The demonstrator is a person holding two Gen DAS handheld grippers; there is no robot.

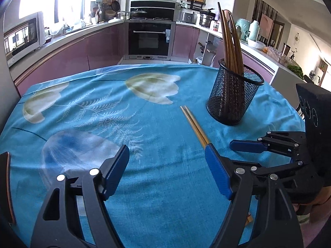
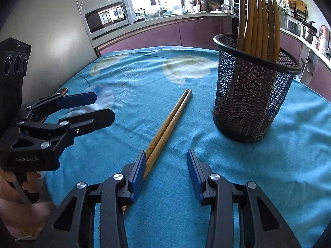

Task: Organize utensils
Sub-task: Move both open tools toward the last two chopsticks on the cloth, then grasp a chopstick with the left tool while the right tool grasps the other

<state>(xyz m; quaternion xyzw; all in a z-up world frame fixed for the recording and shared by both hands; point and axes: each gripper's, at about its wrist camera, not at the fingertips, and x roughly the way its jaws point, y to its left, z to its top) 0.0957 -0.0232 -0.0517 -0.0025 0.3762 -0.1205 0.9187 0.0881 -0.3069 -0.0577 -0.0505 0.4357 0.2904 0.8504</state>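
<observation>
Kitchen counters are ringing a table under a blue floral cloth (image 2: 269, 175). A mesh holder (image 2: 254, 95) is standing upright on it, already carrying several chopsticks (image 2: 258, 22). One loose pair (image 2: 167, 124) is lying flat, side by side, just beside the holder. The right gripper (image 2: 165, 171) is gaping, its left finger touching the pair's near ends; nothing is held. The left gripper (image 1: 167, 169) is also gaping, empty, well apart from the holder. Judgement: the pair is looking light, stiff and smooth, liable to roll or splay; pinching both sticks together across their thick near ends is looking safest.
</observation>
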